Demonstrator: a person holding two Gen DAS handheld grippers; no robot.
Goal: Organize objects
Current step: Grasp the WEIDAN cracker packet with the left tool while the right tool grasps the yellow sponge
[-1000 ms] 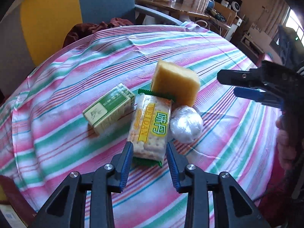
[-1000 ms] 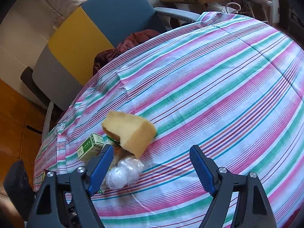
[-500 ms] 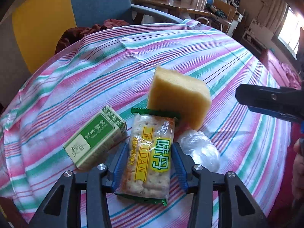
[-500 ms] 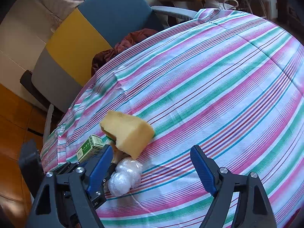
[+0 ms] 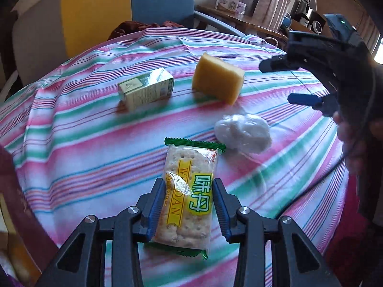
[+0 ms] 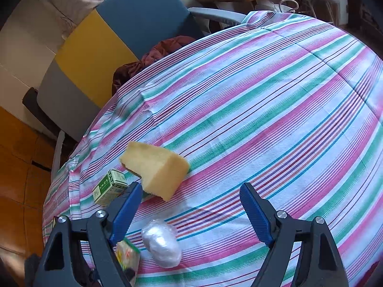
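A clear cracker packet with green ends and a yellow label lies lengthwise between the blue pads of my left gripper; its jaws are closing and the pads press on its sides. Beyond it on the striped cloth lie a green and cream box, a yellow sponge block and a white plastic-wrapped ball. My right gripper hovers open above the cloth with nothing between its fingers. Under it sit the sponge, the ball and the box.
The round table wears a pink, green and white striped cloth. A blue, yellow and grey chair with a dark red cloth on its seat stands behind it. A wooden side table with small boxes is at the back.
My left gripper slid its jaws round the cracker packet, closed on it and drew it toward the near edge, away from the box, sponge and ball. The right gripper has kept still.
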